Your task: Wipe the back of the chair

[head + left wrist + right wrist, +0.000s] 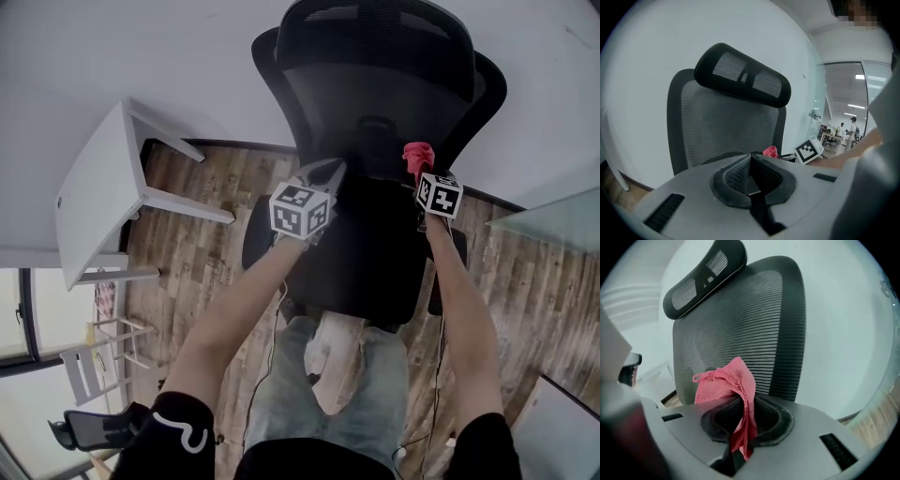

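A black office chair with a mesh backrest (375, 103) and headrest (743, 75) stands against a white wall; its seat (370, 248) lies below my hands. My right gripper (419, 167) is shut on a pink cloth (726, 385), which bunches above the jaws and hangs down between them, close in front of the mesh backrest (740, 324). The pink cloth (417, 155) shows at the backrest's lower right in the head view. My left gripper (328, 173) is shut with nothing in it, held over the seat before the lower backrest (726, 126).
A white table (98, 192) stands to the left on the wooden floor (202, 187). A glass partition (553, 220) is at the right. The person's legs (333, 375) stand just behind the seat. Cables hang by the arms. People stand far off in the office (846, 129).
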Tool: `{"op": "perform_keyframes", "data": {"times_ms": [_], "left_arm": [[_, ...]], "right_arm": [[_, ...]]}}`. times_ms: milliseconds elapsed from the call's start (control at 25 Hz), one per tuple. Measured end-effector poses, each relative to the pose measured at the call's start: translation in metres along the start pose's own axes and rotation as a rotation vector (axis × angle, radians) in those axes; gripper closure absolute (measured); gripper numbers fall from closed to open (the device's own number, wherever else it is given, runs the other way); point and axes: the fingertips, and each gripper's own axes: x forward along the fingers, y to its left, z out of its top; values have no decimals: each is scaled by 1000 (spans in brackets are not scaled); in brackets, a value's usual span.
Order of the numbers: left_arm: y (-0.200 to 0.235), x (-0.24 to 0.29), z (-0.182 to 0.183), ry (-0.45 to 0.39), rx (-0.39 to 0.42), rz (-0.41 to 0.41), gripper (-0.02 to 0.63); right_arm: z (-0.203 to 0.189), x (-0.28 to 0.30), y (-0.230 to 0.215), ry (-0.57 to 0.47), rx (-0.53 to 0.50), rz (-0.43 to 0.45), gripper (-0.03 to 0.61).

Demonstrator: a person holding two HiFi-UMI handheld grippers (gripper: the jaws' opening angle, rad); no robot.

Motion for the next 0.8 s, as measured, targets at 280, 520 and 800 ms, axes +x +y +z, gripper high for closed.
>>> {"op": "perform_keyframes", "data": {"times_ms": [280,520,800], "left_arm": [[-35,6,7,1,22,16,589],[-45,-18,17,-15,-8,100,589],[-66,-58,70,-56,-9,157,589]], "right_arm": [[-1,-24,-41,16,-14,-7,512],[11,-63,-38,32,-45,98,512],[62,-127,-6,3,-89,300,512]]}}
